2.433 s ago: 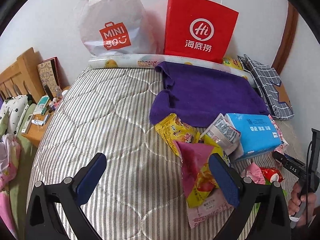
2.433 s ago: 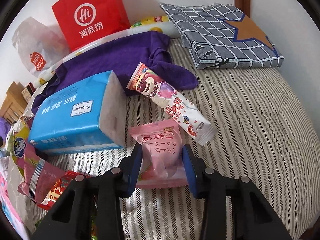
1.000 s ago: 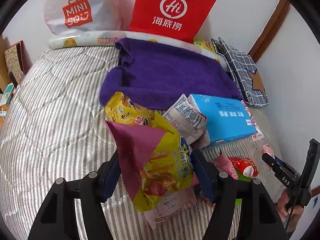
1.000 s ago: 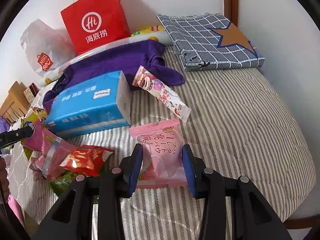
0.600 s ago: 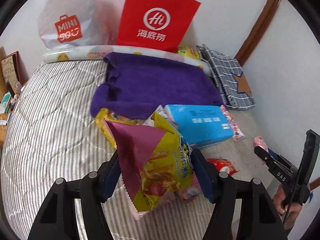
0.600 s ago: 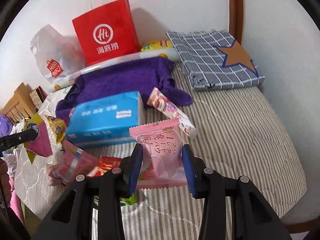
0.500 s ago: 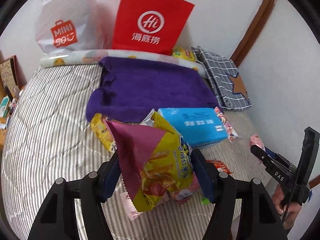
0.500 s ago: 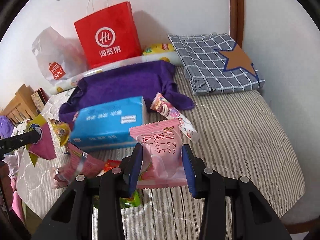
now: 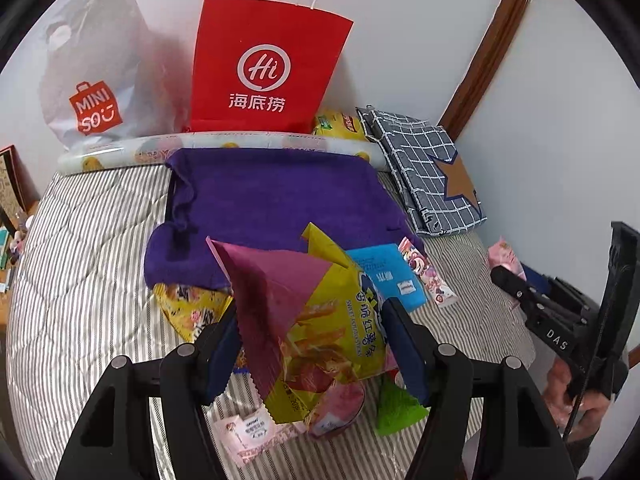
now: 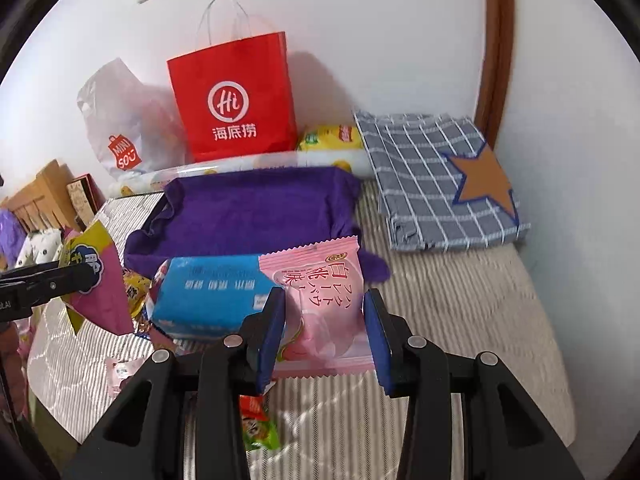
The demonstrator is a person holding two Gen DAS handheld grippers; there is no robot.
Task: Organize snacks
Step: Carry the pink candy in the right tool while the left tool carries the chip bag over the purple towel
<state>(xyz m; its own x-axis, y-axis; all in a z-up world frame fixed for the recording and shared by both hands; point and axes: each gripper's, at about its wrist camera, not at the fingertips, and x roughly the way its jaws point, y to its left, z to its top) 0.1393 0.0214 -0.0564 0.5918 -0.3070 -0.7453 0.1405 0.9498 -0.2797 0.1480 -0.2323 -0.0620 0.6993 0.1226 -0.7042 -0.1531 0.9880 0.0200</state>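
Carrying is the step in hand: both snacks are lifted clear of the bed [image 9: 80, 264] and neither is set down. The left claw [image 9: 312, 344] is clenched on a yellow sweet-potato chip bag [image 9: 328, 328] with a magenta back, held above the loose pile of packets. The right claw [image 10: 324, 320] grips a pink peach-cake packet [image 10: 320, 292] by its two sides, hanging over the striped quilt in front of the blue tissue pack [image 10: 208, 292]. Likely targets are the purple towel [image 9: 276, 204] or the red paper bag [image 9: 268, 68] behind it — which one I cannot tell. Next, each claw should travel forward over the clutter, keep its squeeze, then release low so the light packets do not slide
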